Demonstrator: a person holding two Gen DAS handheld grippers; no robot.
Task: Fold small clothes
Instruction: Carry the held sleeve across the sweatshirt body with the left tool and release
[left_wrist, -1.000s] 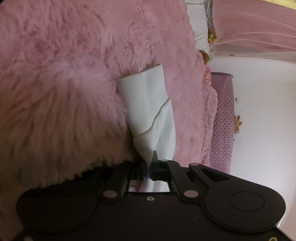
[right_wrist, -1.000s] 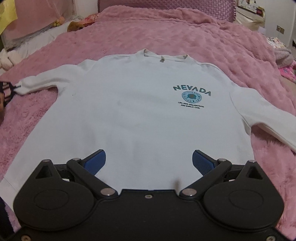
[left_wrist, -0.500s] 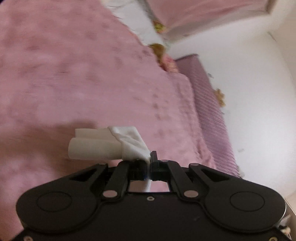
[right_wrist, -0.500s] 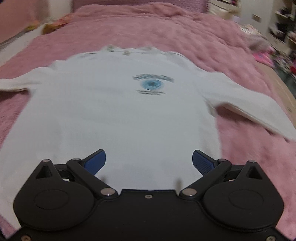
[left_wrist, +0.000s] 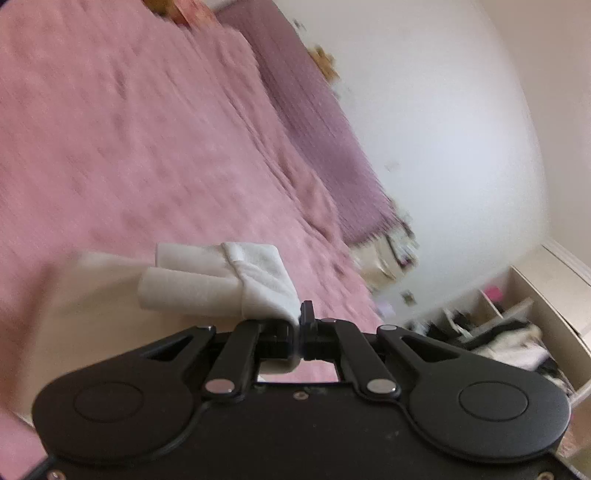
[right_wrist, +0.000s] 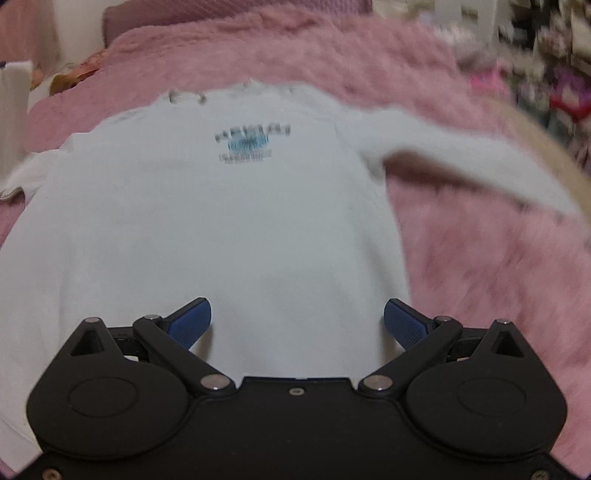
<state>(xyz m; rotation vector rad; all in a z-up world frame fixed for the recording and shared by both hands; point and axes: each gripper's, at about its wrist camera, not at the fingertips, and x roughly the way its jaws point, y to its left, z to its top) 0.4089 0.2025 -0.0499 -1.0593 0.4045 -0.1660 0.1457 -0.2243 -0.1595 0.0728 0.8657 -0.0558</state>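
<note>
light: soft, even, indoor; wall (left_wrist: 443, 110) bright
blur: motion smear both views, shirt print (right_wrist: 251, 142) unreadable
shadows: faint under fingers (right_wrist: 192, 321)
edges: fisheye bowing

White sweatshirt (right_wrist: 229, 229) with a blurred dark-and-blue chest print (right_wrist: 251, 144), seen centre frame. White sleeve cuff (left_wrist: 236, 280) seen lower centre. Fluffy pink blanket (right_wrist: 480, 266) at right. Purple textured headboard (left_wrist: 314, 110) at upper centre. White wall (left_wrist: 443, 110) at upper right. Black gripper (right_wrist: 297, 321), blue ribbed pads (right_wrist: 192, 319).
</note>
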